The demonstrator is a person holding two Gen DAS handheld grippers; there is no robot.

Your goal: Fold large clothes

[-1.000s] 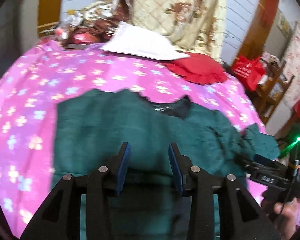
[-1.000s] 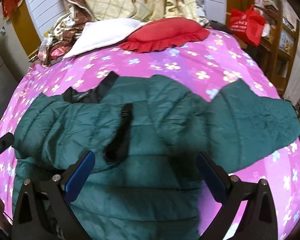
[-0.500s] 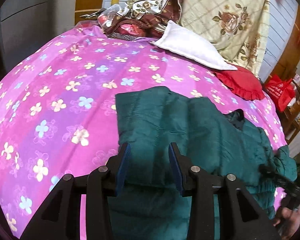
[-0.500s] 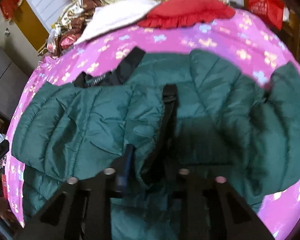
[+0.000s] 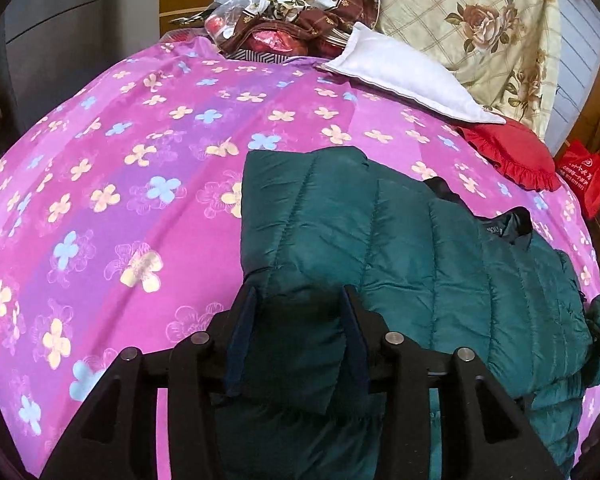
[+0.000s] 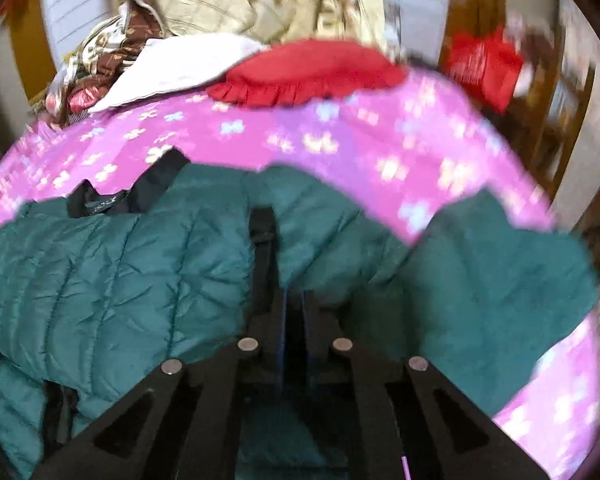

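Note:
A dark green quilted jacket [image 5: 400,256] lies on the pink flowered bedspread [image 5: 120,184]; its left sleeve is folded across the body. My left gripper [image 5: 298,300] is open, its fingers on either side of the folded sleeve's lower end. In the right wrist view the jacket [image 6: 112,280] shows its black zipper edge and black collar, with the right sleeve [image 6: 500,276] spread out to the right. My right gripper [image 6: 295,300] is shut on the jacket near the zipper edge.
A white pillow [image 5: 404,80] and a red frilled cushion [image 5: 516,156] lie at the head of the bed, with a floral quilt [image 5: 472,20] and cluttered cloths behind. A red bag [image 5: 588,176] and wooden furniture stand to the right of the bed.
My right gripper went from wide open to shut on the jacket by the zipper. My left gripper swung left and lowered over the folded sleeve, staying open.

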